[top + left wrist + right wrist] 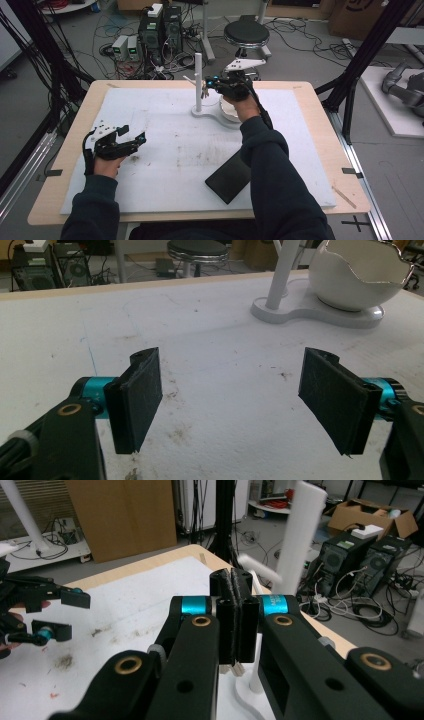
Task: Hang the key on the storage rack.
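Black tablet (229,177): no legible label. Left gripper (131,142) jaws released; right gripper (211,81) clenched by stand (198,82).

The high view looks forward and down on the whole desk (310,145) from above the person's side. The left gripper view sits low and close over the mat, facing the white stand (280,275) at upper right. The right gripper view, close behind its fingers (227,615), shares that stand (300,535).
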`<state>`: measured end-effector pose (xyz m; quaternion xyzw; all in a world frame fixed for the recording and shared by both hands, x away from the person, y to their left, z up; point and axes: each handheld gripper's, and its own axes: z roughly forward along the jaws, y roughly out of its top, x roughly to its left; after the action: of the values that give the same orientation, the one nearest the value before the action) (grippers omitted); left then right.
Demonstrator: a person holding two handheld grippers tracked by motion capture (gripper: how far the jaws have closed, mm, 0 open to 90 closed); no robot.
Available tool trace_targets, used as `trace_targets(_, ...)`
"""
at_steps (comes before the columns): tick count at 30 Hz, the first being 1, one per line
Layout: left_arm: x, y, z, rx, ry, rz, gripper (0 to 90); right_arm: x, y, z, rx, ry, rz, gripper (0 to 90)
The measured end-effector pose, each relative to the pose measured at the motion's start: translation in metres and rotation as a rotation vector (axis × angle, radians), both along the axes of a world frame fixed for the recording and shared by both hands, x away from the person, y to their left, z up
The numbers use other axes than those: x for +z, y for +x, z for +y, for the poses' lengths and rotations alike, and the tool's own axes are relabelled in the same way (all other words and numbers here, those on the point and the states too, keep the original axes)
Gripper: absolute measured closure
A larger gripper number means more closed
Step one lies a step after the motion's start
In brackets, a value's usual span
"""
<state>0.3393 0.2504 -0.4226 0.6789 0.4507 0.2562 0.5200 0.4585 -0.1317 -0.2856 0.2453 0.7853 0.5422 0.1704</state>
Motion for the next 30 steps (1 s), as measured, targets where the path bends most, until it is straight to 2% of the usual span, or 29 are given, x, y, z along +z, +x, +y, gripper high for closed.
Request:
trace_targets(3, 0.0, 0.0, 0.0, 0.0, 0.002, -0.001, 25.2, 0.002, 0.006, 0.01, 0.005, -0.007, 0.005, 90.0)
trace_targets(9, 0.0, 0.0, 0.001, 0.002, -0.005, -0.001, 25.2, 0.005, 0.016, 0.019, -0.008, 0.018, 0.01, 90.0)
trace_targets(12, 0.0, -0.001, 0.002, 0.004, -0.005, 0.001, 25.2, 0.007, 0.024, 0.026, -0.032, -0.006, 0.021, 90.0)
trace_targets(17, -0.001, -0.001, 0.003, 0.006, -0.008, 0.0, 25.2, 0.004, 0.034, 0.031, -0.065, -0.031, 0.039, 90.0)
trace_targets(20, 0.0, -0.002, 0.005, 0.007, -0.004, 0.001, 25.2, 0.0, 0.038, 0.028, -0.081, -0.02, 0.067, 90.0)
trace_targets(24, -0.001, -0.001, 0.005, 0.01, -0.008, 0.004, 25.2, -0.001, 0.039, 0.027, -0.082, -0.018, 0.072, 89.8)
trace_targets(25, -0.001, -0.002, 0.005, 0.007, -0.007, 0.0, 25.2, -0.001, 0.036, 0.028, -0.083, -0.036, 0.063, 87.9)
trace_targets(27, -0.001, -0.002, 0.005, 0.009, -0.008, 0.0, 25.2, -0.001, 0.035, 0.027, -0.086, -0.041, 0.058, 84.5)
trace_targets(28, 0.0, -0.003, 0.005, 0.009, -0.007, -0.003, 25.2, 0.0, 0.034, 0.023, -0.093, -0.032, 0.042, 79.0)
trace_targets(30, 0.0, -0.003, 0.005, 0.007, -0.005, -0.003, 25.2, 0.001, 0.033, 0.019, -0.098, -0.027, 0.044, 76.6)
